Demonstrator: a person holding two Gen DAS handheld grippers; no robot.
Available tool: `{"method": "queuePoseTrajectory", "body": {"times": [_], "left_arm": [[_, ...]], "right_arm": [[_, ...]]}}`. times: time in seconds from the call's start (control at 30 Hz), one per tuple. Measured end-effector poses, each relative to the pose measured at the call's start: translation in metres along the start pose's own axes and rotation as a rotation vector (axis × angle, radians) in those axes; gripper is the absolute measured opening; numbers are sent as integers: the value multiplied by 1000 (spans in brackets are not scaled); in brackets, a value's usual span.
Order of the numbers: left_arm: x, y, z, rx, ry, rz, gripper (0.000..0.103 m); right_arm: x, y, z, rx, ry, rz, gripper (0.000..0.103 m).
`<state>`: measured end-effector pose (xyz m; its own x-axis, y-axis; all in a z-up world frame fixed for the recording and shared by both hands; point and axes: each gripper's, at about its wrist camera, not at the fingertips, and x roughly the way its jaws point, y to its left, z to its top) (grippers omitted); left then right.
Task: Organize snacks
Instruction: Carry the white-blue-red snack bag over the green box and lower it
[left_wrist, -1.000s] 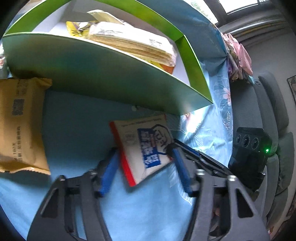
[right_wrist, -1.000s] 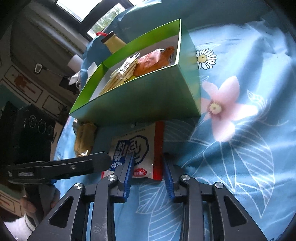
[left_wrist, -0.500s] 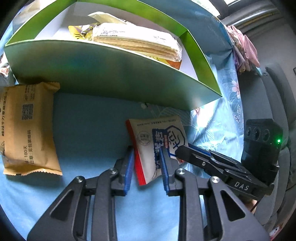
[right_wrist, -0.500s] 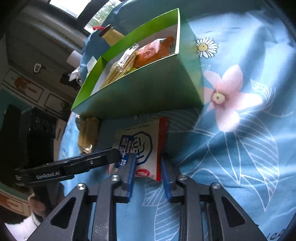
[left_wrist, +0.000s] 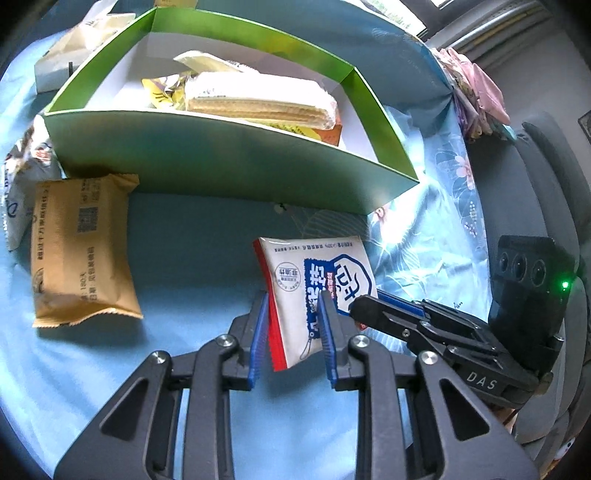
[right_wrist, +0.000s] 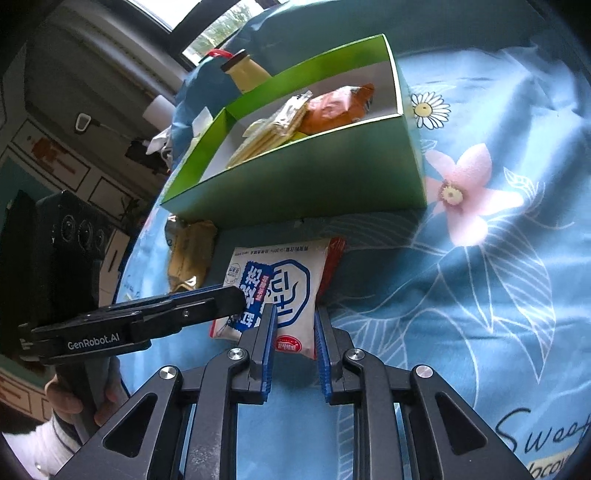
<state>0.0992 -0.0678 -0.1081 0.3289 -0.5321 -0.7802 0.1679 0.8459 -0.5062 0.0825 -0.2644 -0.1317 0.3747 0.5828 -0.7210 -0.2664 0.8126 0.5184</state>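
On floral blue cloth (right_wrist: 480, 280), green box (right_wrist: 306, 177).

Blue floral cloth (right_wrist: 480, 258), grey sofa (left_wrist: 546, 177), window (right_wrist: 207, 33)

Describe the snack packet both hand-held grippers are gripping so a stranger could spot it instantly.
Find the green box on the blue floral cloth. In front of its near wall lies a white packet, nearer than the plain tan packet to its left. Only it has blue lettering and a red edge.
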Motion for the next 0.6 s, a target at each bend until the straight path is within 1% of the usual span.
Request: {"method": "queuePoseTrajectory", "body": {"times": [0.23, 0.6], "left_arm": [[-16, -3, -2, 17, -30, 10, 26], [-34, -4, 6, 36, -86, 22, 27]], "right_arm": [[-8, 18, -1, -29, -17, 4, 22], [-13, 44, 12, -82, -41, 4, 22]]}}
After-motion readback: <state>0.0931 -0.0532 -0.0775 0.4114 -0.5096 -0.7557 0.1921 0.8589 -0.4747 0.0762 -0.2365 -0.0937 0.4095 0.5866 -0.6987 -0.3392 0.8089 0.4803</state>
